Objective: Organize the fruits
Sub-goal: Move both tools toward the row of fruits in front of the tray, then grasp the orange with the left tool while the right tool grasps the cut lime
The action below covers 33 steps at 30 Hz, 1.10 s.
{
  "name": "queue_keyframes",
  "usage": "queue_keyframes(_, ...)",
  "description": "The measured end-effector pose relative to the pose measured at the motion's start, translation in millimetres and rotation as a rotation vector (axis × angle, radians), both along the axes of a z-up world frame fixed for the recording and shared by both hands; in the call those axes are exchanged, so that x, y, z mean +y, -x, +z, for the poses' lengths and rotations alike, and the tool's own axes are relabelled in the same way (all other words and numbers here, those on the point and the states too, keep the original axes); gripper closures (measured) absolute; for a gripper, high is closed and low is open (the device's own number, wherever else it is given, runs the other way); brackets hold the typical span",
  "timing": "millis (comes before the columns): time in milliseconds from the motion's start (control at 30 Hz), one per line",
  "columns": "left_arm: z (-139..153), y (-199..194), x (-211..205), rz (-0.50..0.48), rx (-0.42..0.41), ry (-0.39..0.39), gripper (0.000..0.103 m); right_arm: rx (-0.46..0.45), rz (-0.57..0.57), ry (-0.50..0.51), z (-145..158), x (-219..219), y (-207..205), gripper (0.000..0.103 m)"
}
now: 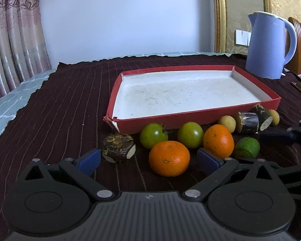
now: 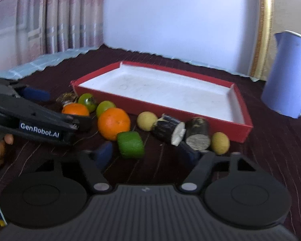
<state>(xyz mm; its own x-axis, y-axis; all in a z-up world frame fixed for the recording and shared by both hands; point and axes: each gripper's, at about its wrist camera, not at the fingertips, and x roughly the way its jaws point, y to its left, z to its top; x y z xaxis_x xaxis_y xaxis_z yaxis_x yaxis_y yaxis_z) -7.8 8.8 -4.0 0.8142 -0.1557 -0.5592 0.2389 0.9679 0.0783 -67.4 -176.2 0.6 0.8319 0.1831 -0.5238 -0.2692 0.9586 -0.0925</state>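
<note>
A red tray [image 1: 190, 118] with a white, bare floor lies on the dark cloth; it also shows in the right wrist view [image 2: 190, 118]. Fruit lies loose in front of it: two oranges [image 1: 169, 158] [image 1: 218, 140], two green persimmons [image 1: 153, 135] [image 1: 190, 134], a lime [image 1: 247, 147] [image 2: 130, 144], two yellow longans [image 1: 227, 123] [image 2: 220, 143], two dark sugarcane pieces [image 1: 248, 122] [image 2: 197, 134] and a dark water chestnut [image 1: 118, 146]. My left gripper [image 1: 149, 160] is open with the near orange between its fingers. My right gripper [image 2: 146, 152] is open around the lime.
A blue kettle [image 1: 268, 44] stands at the back right beside the tray. The left gripper's body [image 2: 36, 120] crosses the left of the right wrist view. Curtains hang at the far left. The cloth's back edge meets a pale checked cover.
</note>
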Motion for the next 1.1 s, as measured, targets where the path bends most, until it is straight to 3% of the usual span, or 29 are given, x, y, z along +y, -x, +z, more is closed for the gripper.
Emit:
queue_keyframes(67, -1, -1, -1, -0.001, 0.001, -0.003, 0.0, 0.014, 0.021, -0.005, -1, 3, -2, 0.064)
queue_keyframes(167, -3, -1, -3, -0.009, 0.008, -0.014, 0.0, 0.029, 0.041, -0.022, -1, 4, -6, 0.077)
queue_keyframes(433, -5, -4, -4, -0.031, 0.048, 0.029, 0.002, 0.006, 0.0, -0.029, 1, -5, 0, 0.078)
queue_keyframes(567, -6, -4, -11, -0.024, 0.042, 0.003, 0.014, 0.01, -0.029, -0.039, -1, -15, -1, 0.078)
queue_keyframes(667, -6, -4, -14, -0.006, 0.029, -0.02, 0.033, 0.01, -0.029, -0.054, -3, -18, -1, 0.078)
queue_keyframes(767, -5, -3, -14, -0.021, 0.029, -0.012, 0.062, 0.005, -0.028, -0.056, -5, -17, -1, 0.078)
queue_keyframes(1100, -4, -1, -14, -0.015, 0.034, -0.012, 0.063, 0.001, -0.036, -0.081, -5, -20, 1, 0.078)
